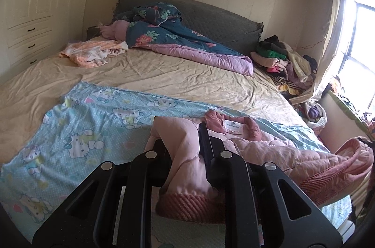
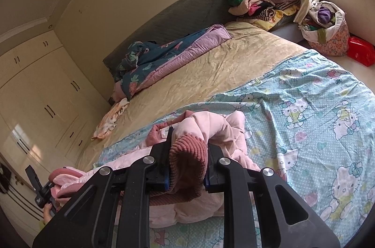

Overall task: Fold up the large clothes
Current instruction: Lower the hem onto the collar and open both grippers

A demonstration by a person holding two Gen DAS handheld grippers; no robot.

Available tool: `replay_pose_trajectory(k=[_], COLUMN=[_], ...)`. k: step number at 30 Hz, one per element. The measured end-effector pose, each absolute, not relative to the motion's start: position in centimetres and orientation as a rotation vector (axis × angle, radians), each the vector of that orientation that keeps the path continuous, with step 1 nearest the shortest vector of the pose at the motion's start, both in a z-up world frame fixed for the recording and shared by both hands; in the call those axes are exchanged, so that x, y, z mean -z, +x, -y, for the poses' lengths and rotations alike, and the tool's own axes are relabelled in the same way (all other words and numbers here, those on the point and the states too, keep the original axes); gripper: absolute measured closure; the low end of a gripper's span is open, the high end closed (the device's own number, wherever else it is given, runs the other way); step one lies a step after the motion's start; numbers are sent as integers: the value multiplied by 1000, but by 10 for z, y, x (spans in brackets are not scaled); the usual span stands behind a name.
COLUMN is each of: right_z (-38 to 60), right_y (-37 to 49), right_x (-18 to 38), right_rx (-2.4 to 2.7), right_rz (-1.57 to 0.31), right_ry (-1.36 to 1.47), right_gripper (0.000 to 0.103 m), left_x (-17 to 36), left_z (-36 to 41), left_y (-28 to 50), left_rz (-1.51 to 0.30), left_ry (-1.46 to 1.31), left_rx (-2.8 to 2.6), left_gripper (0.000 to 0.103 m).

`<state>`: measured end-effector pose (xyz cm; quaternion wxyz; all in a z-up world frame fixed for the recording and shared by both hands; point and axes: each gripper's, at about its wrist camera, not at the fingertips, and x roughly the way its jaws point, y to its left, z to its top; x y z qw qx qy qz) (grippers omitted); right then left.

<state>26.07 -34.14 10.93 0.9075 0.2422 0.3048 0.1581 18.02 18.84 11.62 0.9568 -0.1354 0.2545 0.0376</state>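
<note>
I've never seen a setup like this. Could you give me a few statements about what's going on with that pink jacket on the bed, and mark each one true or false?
1. Both claws are shut on the pink jacket. True: left claw, right claw.
2. The jacket lies over a cat-print sheet. True.
3. The right claw grips the collar label. False: it grips a ribbed cuff.
4. The bed is bare apart from the jacket. False: a floral quilt is near the headboard.
</note>
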Motion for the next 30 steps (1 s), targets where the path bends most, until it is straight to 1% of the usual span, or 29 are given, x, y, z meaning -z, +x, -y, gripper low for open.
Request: replay_pose_trajectory(k=[5, 8, 10, 12, 13, 15, 19, 21, 26, 30], right_z=[342, 342, 341, 343, 342, 342, 341, 341, 342, 345], right_y=[273, 279, 284, 286, 287, 286, 282, 281, 274, 268], right_x=[-108, -108, -109, -110, -112, -117, -128, -130, -126, -117], right_rx=[-331, -347, -360, -364, -371, -384, -410, -419, -404, -388], right_rz=[-643, -641, -640, -630, -622, -595, -534, -512, -448, -422], right_ry=[544, 561, 577, 591, 591, 584, 552, 539, 519, 508], right_gripper=[81, 76, 71, 59, 55, 42, 33, 24, 18, 9], left_x=[-115, -113, -112, -110, -109, -109, -107, -106, -102, -96], left_z=[-188, -188, -189, -189, -188, -188, -188, -188, -190, -193], left_y=[193, 201, 207, 211, 213, 215, 222, 223, 234, 244], left_rz=[-528, -536, -543, -548, -550, -551, -555, -555, -569, -581], left_ry=[-270, -259, -262, -262, -261, -261, -264, -264, -268, -273], left_rx=[-83, -86, -88, -89, -90, -89, -84, -83, -82, -87], left_gripper=[91, 91, 91, 91, 91, 91, 91, 91, 91, 91])
